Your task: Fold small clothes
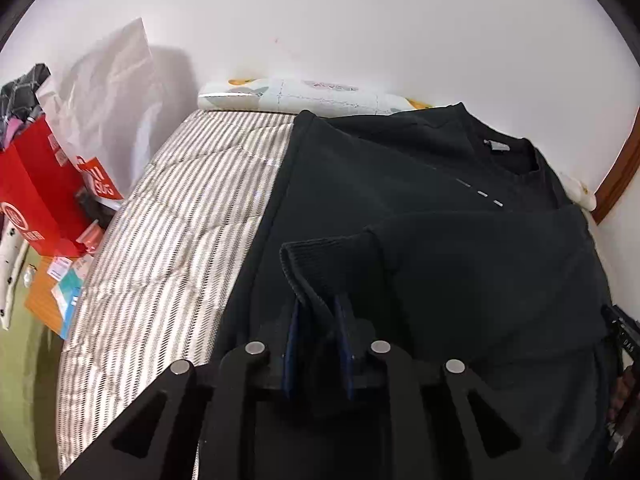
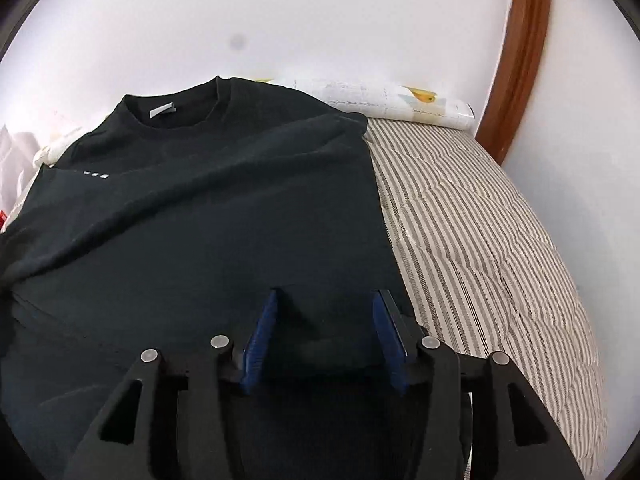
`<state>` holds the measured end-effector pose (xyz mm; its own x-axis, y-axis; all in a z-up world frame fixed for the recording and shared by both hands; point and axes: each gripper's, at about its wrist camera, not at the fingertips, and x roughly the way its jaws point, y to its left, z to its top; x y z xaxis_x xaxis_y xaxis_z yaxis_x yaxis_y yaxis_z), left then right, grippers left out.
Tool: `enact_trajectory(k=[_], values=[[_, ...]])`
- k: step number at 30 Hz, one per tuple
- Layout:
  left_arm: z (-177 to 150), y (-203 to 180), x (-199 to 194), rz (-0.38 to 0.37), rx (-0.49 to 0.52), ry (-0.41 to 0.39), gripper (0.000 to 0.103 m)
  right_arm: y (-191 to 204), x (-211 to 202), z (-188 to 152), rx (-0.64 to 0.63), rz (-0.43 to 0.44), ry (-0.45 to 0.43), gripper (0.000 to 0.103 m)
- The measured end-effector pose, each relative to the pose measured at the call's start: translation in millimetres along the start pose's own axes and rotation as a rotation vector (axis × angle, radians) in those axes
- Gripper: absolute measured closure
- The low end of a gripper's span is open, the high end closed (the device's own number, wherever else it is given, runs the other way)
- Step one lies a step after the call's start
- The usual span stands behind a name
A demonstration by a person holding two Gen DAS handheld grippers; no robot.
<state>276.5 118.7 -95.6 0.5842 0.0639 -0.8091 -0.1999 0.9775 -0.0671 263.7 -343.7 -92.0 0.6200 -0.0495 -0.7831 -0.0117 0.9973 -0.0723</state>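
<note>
Garment: a black sweater (image 2: 208,216) lies flat on the striped bed cover (image 2: 480,240), its collar (image 2: 176,108) at the far end by the wall and its hem toward the camera.
Long axis: the body runs from the near edge of the bed away toward the collar, so both grippers look along it, not across it.
Sleeve: one sleeve is folded across the chest, and its ribbed cuff (image 1: 320,264) stands up just in front of the left gripper.
Left gripper (image 1: 320,332): its blue pads are close together with the cuff fabric running down between them; they look to be pinching it, though narrowly.
Right gripper (image 2: 326,334): jaws apart over the sweater's near right part, dark cloth below and between the pads, nothing pressed by them.
Nearer hand: the left is on the sleeve; the right sits by the sweater's right edge, beside the bare cover.
What the next move turns on: probably whether the cuff gets laid flat on the body, in line with the long axis, so the sides can fold inward.
Risk: the cuff may spring back up and leave a lump under the next fold.
</note>
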Motion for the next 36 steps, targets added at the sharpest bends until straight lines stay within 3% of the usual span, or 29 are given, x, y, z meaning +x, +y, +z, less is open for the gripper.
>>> enact_trajectory(k=[11, 19, 22, 26, 32, 36], values=[[-9.9, 3.2, -23.5, -0.012, -0.001, -0.039, 0.085, 2.3, -8.0, -0.2, -0.003, -0.016, 0.023, 0.054], [-31.5, 13.2, -58.3, -0.064, -0.017, -0.034, 0.085, -13.7, -49.2, -17.5, 0.005, -0.007, 0.032, 0.054], [-49.1, 21.0, -68.3, -0.064, -0.028, -0.026, 0.071, -33.2, -68.1, -40.2, 0.044, -0.016, 0.033, 0.052], [-73.5, 31.8, -77.0, -0.106, -0.044, 0.000, 0.052, -55.7, -85.0, -73.1, 0.078, -0.019, 0.052, 0.036], [-116.6, 45.9, -91.9, -0.125, -0.042, 0.032, 0.051, -81.0, -103.4, -122.8, 0.155, 0.026, 0.103, 0.034], [-144.7, 51.8, -97.0, -0.131, -0.044, 0.062, 0.051, -82.5, -118.8, -150.2, 0.162, 0.085, 0.090, 0.034]])
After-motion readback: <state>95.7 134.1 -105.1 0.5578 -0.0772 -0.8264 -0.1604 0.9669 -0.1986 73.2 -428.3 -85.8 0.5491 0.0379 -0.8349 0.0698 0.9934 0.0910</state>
